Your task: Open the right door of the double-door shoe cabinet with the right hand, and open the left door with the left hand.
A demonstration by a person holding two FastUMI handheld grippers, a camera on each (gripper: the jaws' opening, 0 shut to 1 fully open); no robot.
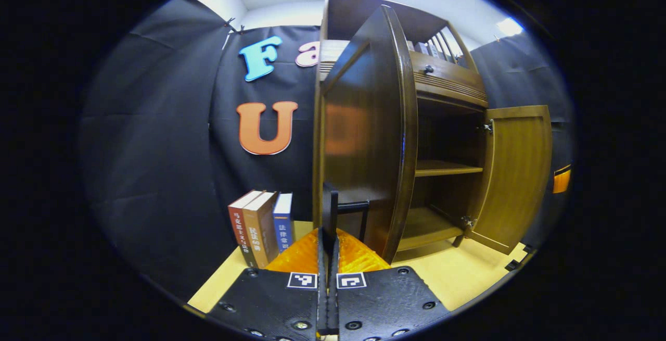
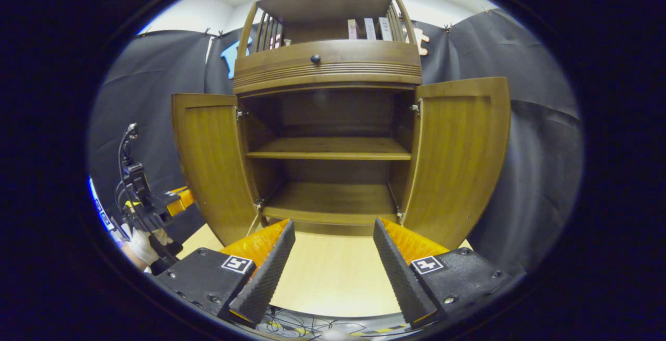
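Note:
The wooden shoe cabinet (image 2: 328, 65) stands with both doors swung wide, showing two bare shelves (image 2: 328, 148). In the right gripper view the left door (image 2: 210, 159) and the right door (image 2: 458, 159) flank the opening. My right gripper (image 2: 333, 237) is open in front of the lower shelf and holds nothing. A gloved hand holds my left gripper (image 2: 153, 208) beside the outer face of the left door. In the left gripper view, my left gripper (image 1: 329, 203) is shut with nothing between its fingers, close to the glossy outside of the left door (image 1: 364, 138); the right door (image 1: 515, 174) shows beyond.
Three books (image 1: 260, 226) stand upright on the light wooden table (image 2: 328, 273), left of the cabinet. A drawer with a dark knob (image 2: 315, 59) sits above the doors, and more books (image 2: 369, 28) stand on top. Cables (image 2: 302, 325) lie at the table's near edge.

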